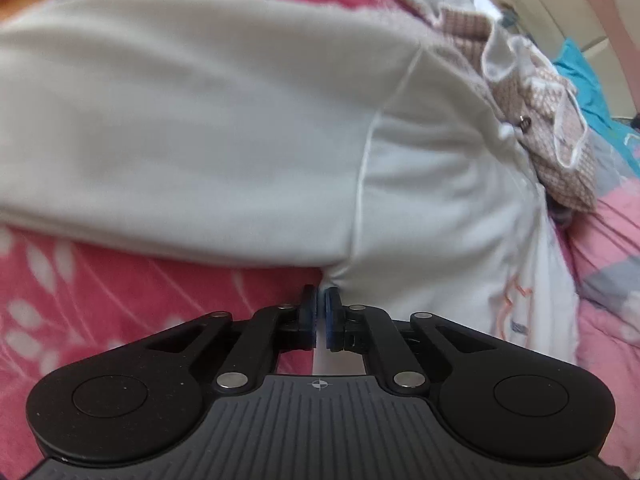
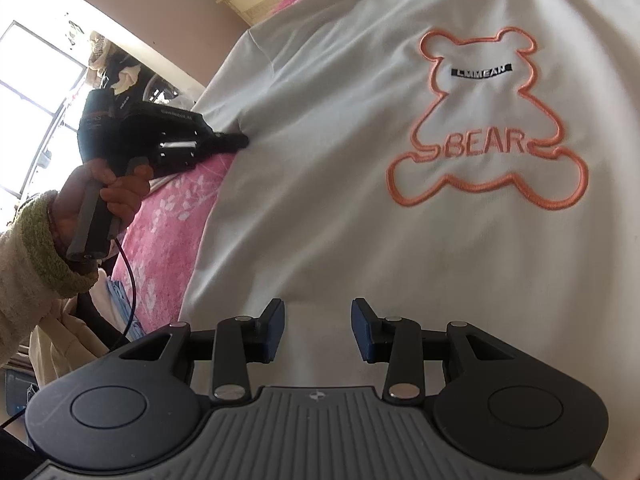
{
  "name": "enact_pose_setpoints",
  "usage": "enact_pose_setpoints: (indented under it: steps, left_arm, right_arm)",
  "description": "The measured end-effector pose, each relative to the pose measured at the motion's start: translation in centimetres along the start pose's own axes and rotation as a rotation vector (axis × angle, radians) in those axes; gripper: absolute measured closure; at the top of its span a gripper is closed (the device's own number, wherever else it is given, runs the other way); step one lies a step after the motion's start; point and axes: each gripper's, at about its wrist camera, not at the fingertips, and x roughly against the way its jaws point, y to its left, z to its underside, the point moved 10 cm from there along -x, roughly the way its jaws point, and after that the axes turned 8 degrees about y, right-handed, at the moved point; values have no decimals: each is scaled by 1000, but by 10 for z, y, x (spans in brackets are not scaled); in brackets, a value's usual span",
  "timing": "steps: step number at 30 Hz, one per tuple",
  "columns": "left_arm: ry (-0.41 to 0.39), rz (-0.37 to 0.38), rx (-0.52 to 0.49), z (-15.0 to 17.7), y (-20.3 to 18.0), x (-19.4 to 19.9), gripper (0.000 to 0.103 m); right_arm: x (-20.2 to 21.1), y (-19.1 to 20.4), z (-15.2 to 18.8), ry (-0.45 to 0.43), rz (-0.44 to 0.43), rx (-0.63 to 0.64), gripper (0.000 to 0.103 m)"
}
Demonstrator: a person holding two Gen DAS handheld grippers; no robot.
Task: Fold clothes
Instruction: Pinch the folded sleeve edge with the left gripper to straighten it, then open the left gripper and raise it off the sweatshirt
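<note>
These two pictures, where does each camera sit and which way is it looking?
Left wrist view: on the left gripper, looking down along its shut fingers at the white T-shirt on the pink bedspread.
Right wrist view: on the right gripper, facing the shirt's orange bear; the person's left hand shows.
Shared: the same shirt, bedspread and left gripper.

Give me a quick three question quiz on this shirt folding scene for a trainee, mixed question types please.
1. True or false: the left gripper is shut on the white T-shirt.
2. What word sits inside the orange bear outline?
3. The right gripper is: A open, B shut on the pink bedspread, C out of view.

Key: 1 true; 2 BEAR; 3 A.
</note>
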Motion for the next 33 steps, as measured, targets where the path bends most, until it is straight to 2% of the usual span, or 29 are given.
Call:
enact_pose_setpoints:
  steps: [3,7,9,10,12,15,19,22,24,26,31,33]
  left_arm:
    - [-34,-4,0,-7,4,1,102]
    - [-10,6,-16,-7,7,-2,97]
    - [7,16,-1,-6,8,3,89]
    - [5,12,-5,-6,8,8,79]
    - [-24,-30,-38,-3,8,22,75]
    - [-78,-112,-152,6,-1,43,74]
    - [-65,-108,-376,36,-39,49,74]
    - [-66,-176,-533,50,-57,36,73]
    - [-79,-193,-548,42,-60,28,73]
    - [-115,-203,-516,22,-59,26,73]
    - [-245,-225,-469,-51,-64,25,72]
    - [-288,-254,-503,-72,-70,20,72]
  right_arm:
    - [-1,-1,0,-3,-1,-6,62]
    - [-1,-2,1,-4,3,-4,62]
    - [0,-5,2,-5,6,-2,62]
    - [-1,-6,3,-4,6,-4,62]
    - [-2,-8,4,-1,3,-12,62]
    - [-6,-11,5,5,0,-16,62]
    - [-12,-10,11,20,-16,-12,62]
    - [-15,-11,16,27,-11,0,65]
    - [-12,-10,17,26,-7,5,65]
    - [-8,-8,17,17,6,12,64]
    - [0,-7,15,2,29,13,62]
    - [4,-6,13,-10,33,16,62]
